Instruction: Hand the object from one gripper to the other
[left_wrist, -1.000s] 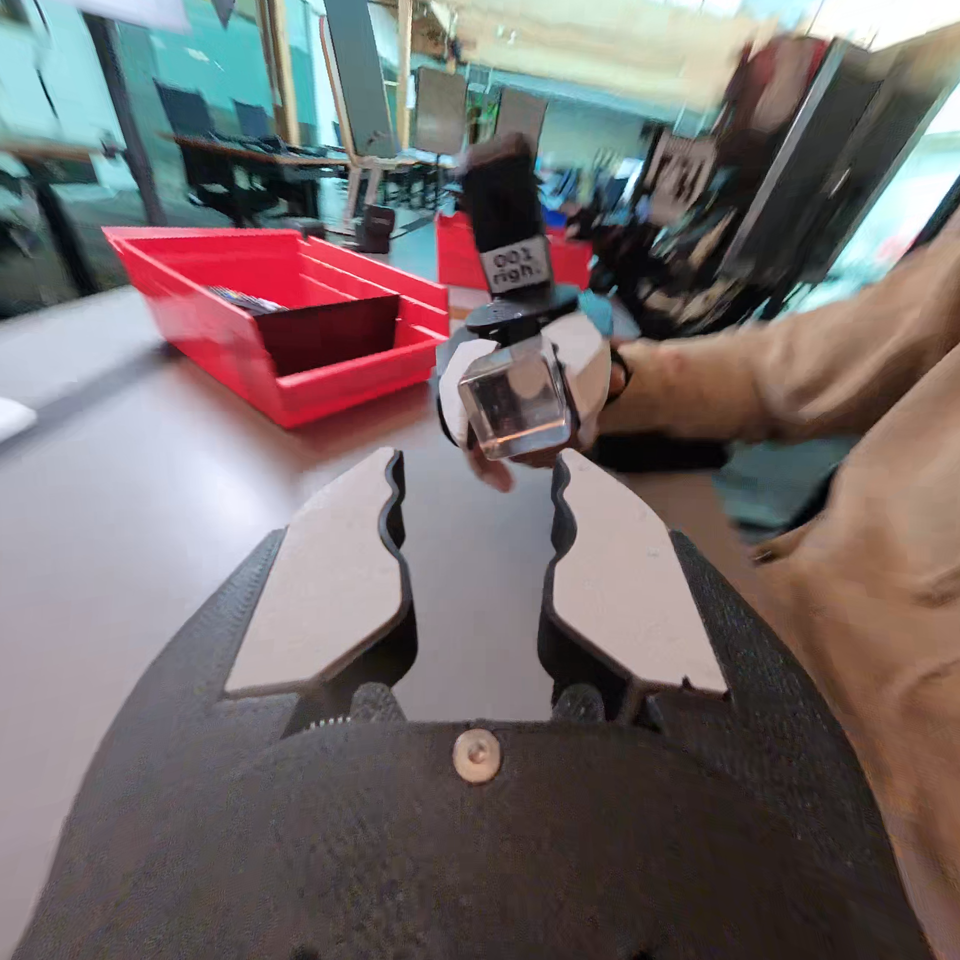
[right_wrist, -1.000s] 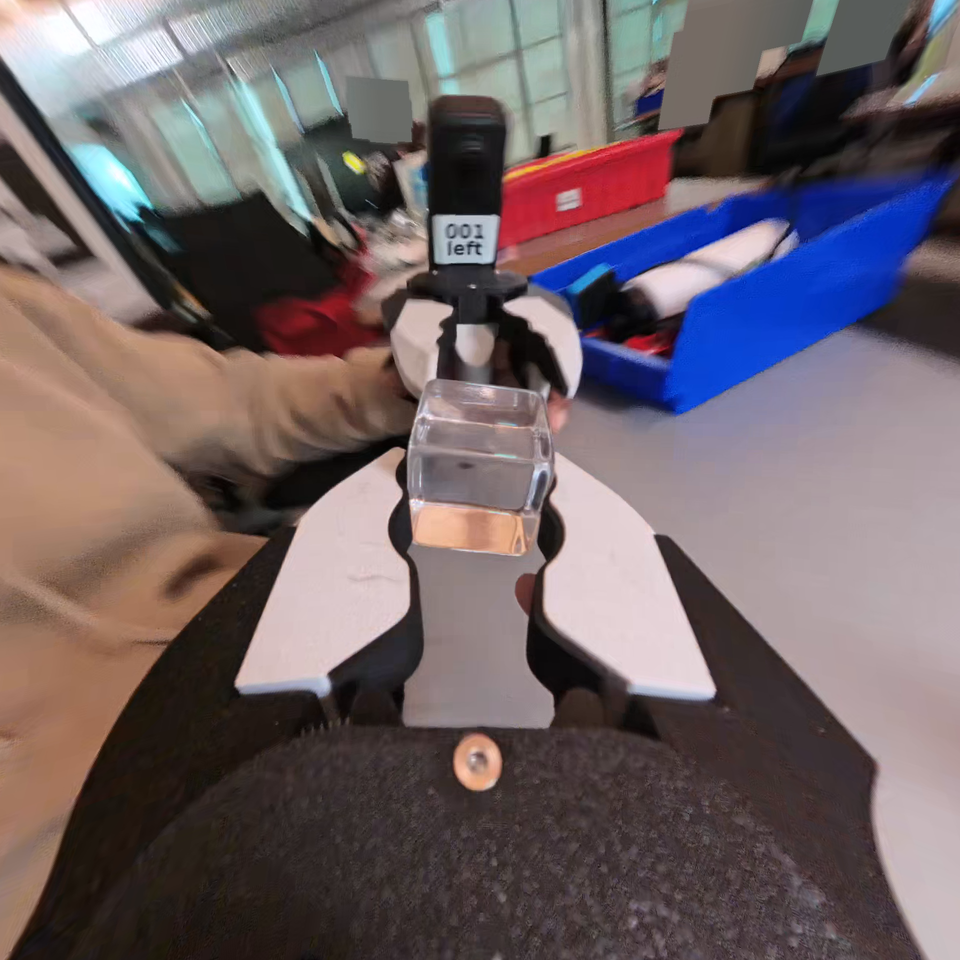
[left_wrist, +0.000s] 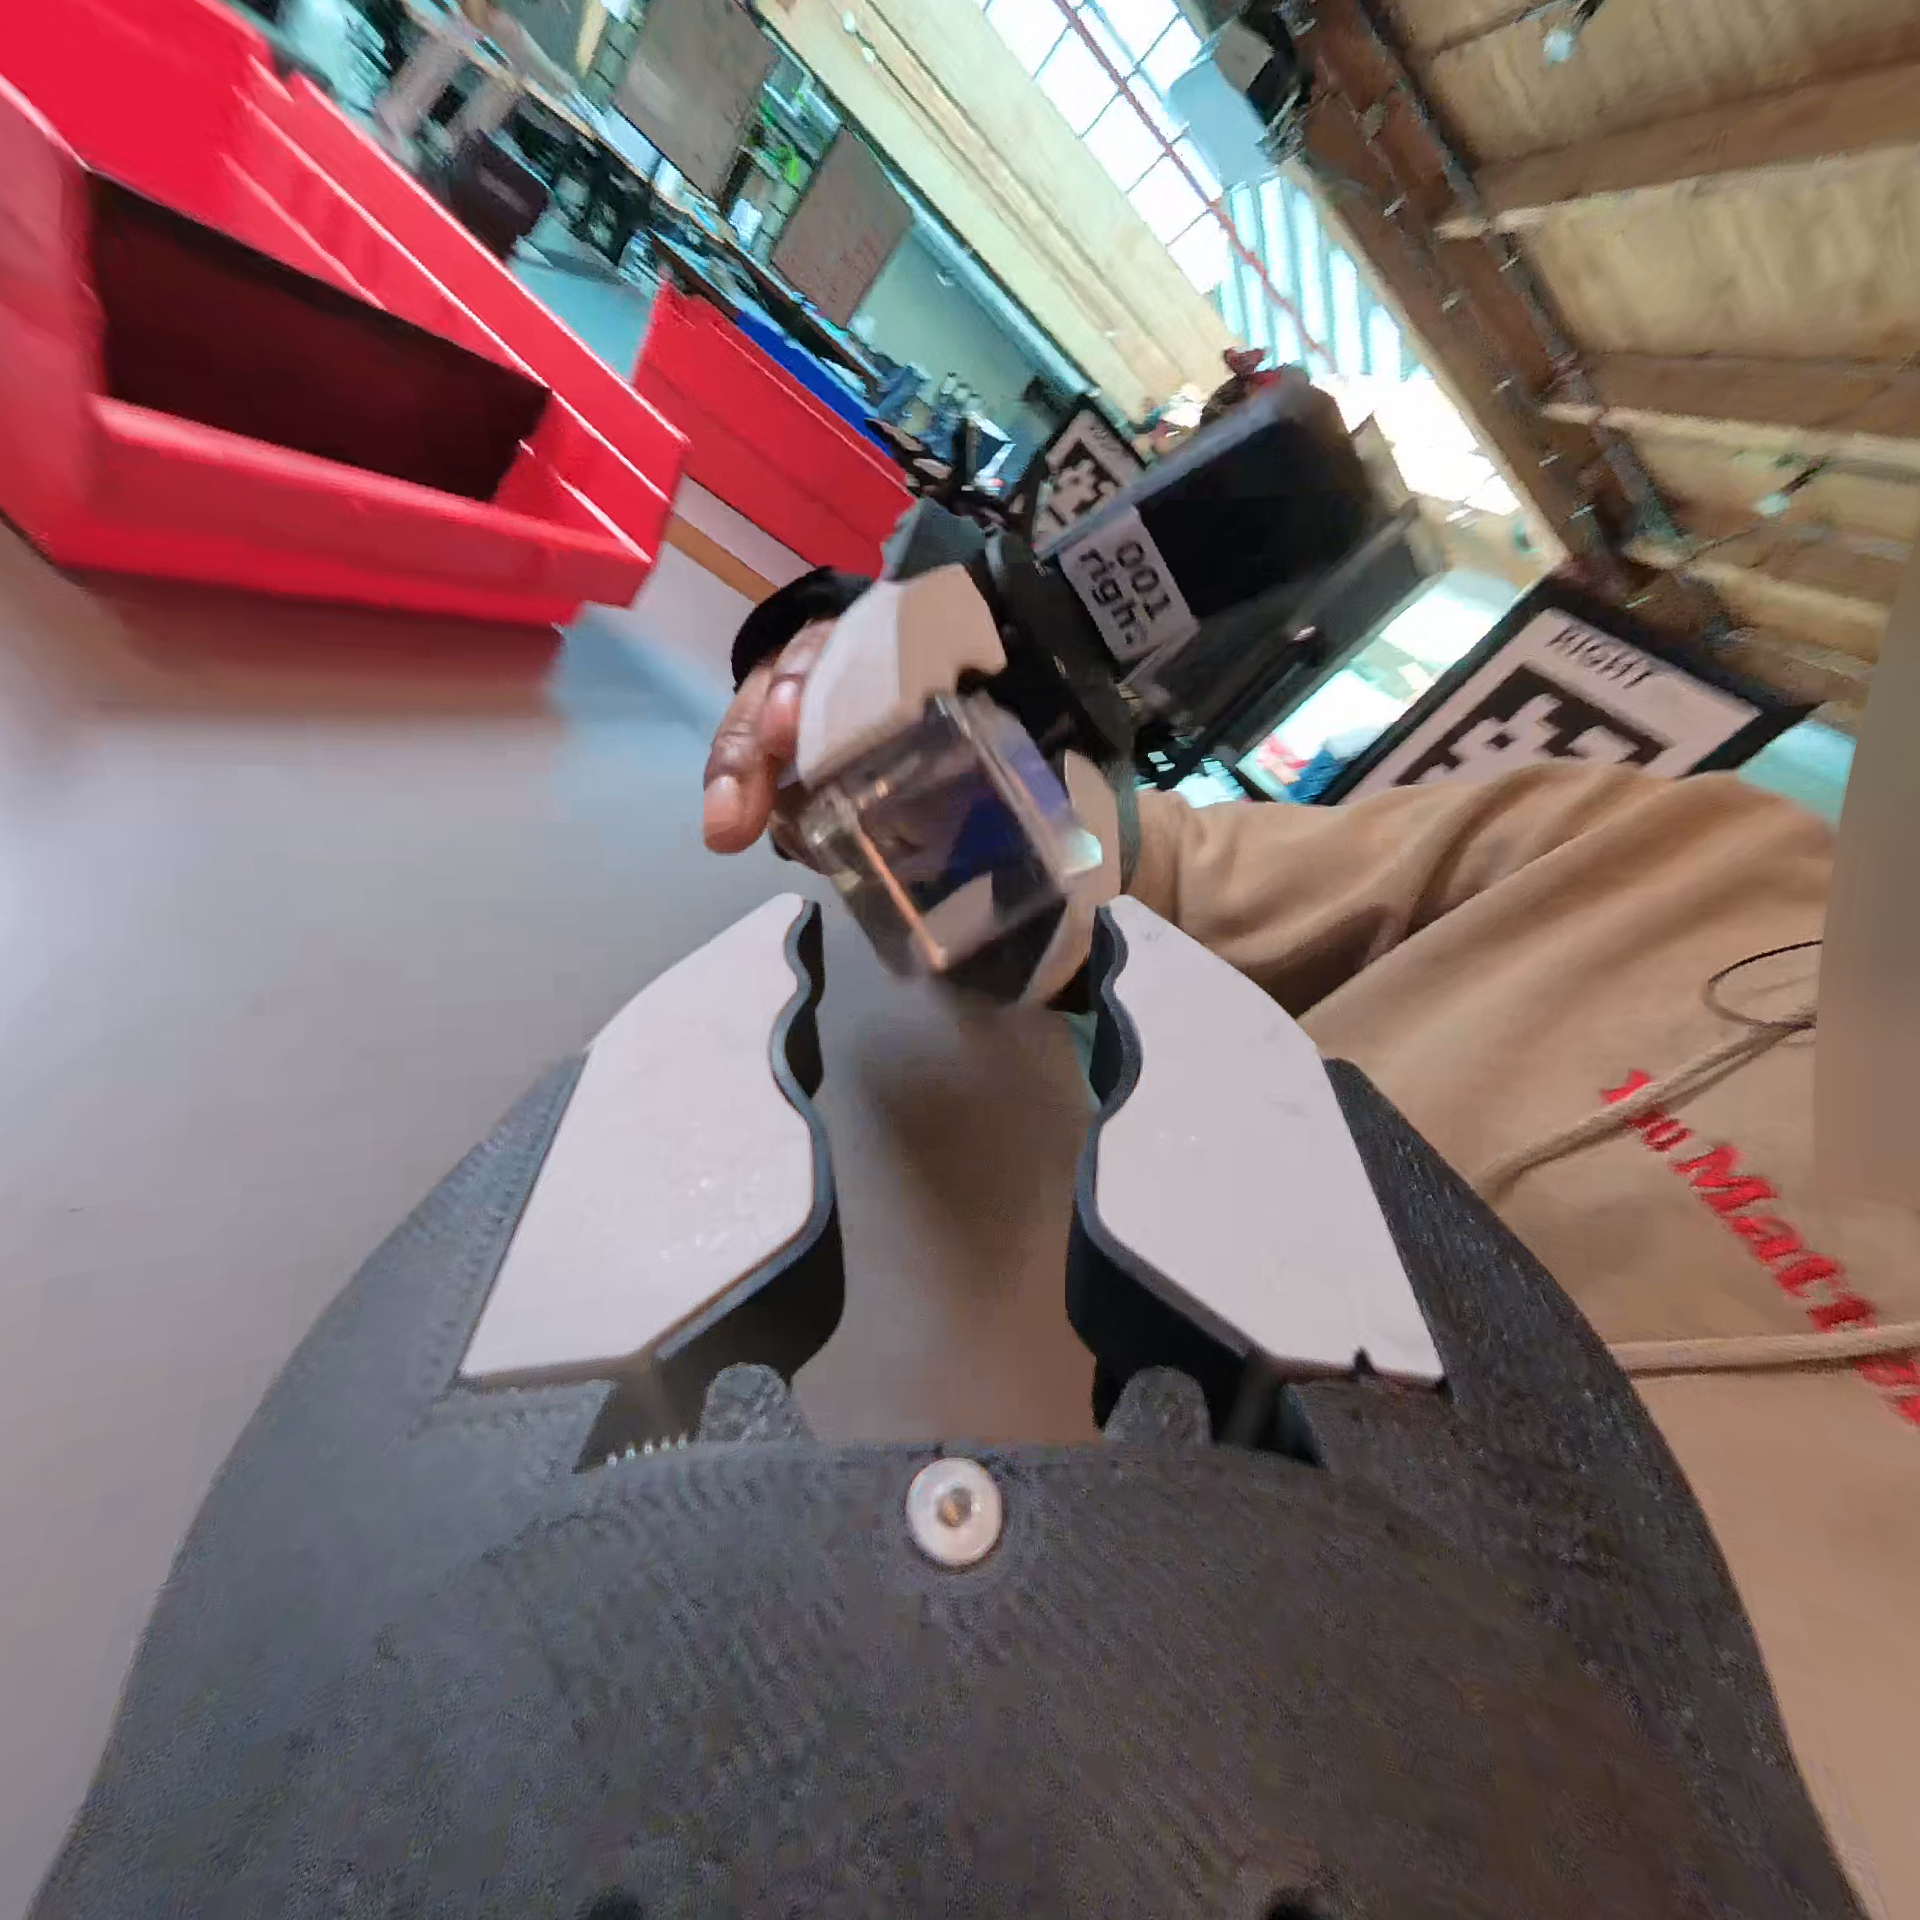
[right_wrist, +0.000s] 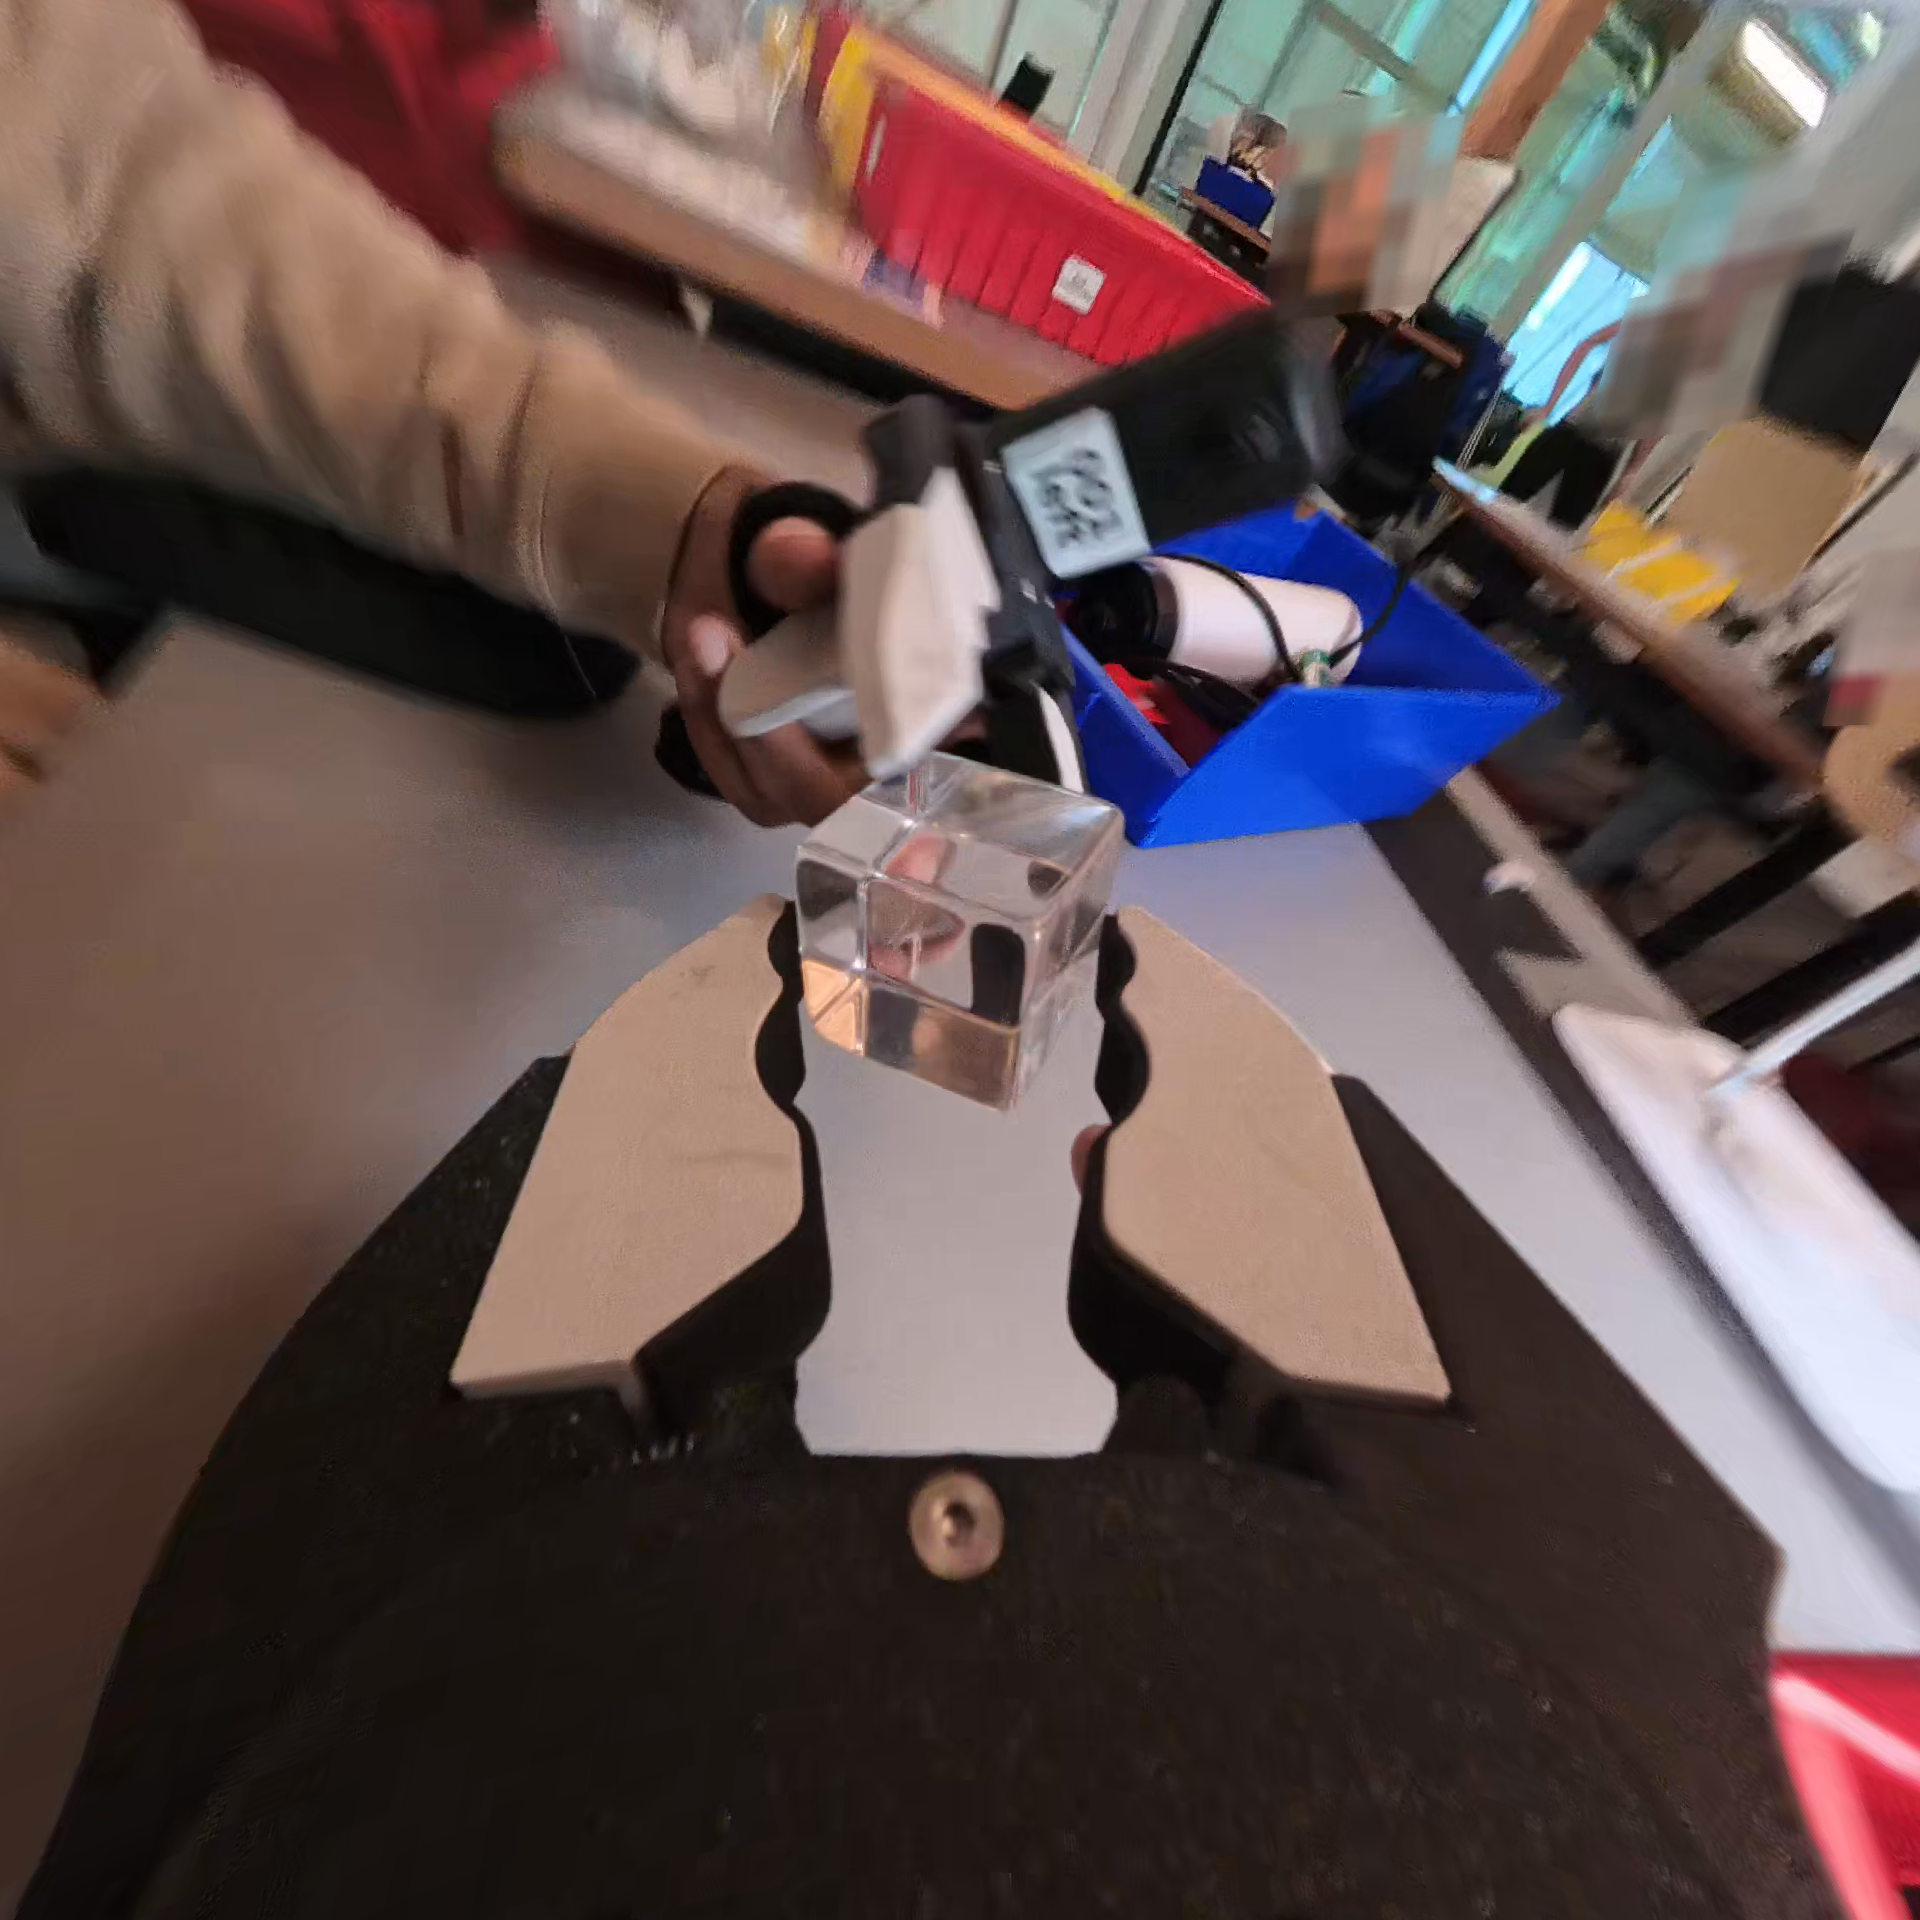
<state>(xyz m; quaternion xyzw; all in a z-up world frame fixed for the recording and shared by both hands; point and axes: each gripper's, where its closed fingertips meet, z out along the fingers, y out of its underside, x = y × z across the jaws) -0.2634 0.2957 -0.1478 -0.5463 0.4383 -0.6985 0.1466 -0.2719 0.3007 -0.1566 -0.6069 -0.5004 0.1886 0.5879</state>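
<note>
In the left wrist view, the left tongs (left_wrist: 956, 997) are seen in the near foreground with their two pale fingers (left_wrist: 675, 1153) spread apart and nothing between them. Just beyond their tips, a clear cube (left_wrist: 940, 847) is held in the right tongs (left_wrist: 935, 821), which are tilted and carried by a hand (left_wrist: 753, 743) in a tan sleeve (left_wrist: 1455, 914). The cube is kept above the grey surface (left_wrist: 260, 935), not touching it. A red bin (left_wrist: 343, 499) is seen at the far left on the surface, and a second red bin (left_wrist: 769, 457) farther off.

In the right wrist view, the right tongs (right_wrist: 951, 987) are closed on the clear cube (right_wrist: 951, 925), which is clamped at the fingertips, turned slightly askew. Just beyond the cube, the left tongs (right_wrist: 925, 727) are seen tilted and blurred, held by a hand (right_wrist: 748, 675), with their pale fingers close to the cube's far top edge; whether contact is made cannot be told. A blue bin (right_wrist: 1351, 748) with a white object and cables inside is placed at the far right on the grey surface (right_wrist: 312, 883).
</note>
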